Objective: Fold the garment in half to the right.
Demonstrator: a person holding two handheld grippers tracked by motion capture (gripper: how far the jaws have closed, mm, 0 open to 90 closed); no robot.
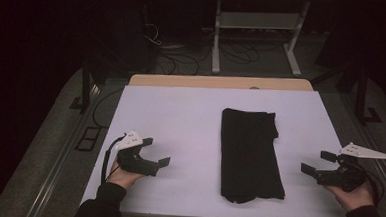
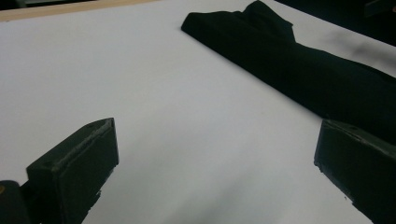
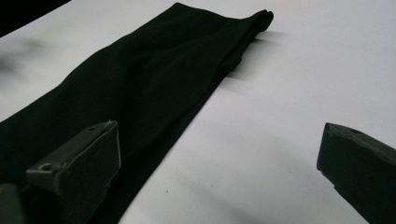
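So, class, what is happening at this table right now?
A person sits at a white table with a handheld gripper in each hand. A folded black cloth lies flat in the middle, running lengthwise away from the person. The left gripper and the right gripper rest on either side of it, jaws open and pointed toward it, neither touching the cloth.

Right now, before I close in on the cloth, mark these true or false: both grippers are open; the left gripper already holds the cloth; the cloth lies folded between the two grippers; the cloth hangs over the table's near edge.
1. Both grippers are open. True: the left gripper and the right gripper both have their jaws spread.
2. The left gripper holds the cloth. False: it is empty, apart from the black cloth.
3. The cloth lies folded between the grippers. True.
4. The cloth overhangs the near edge. False: it lies wholly on the white table.
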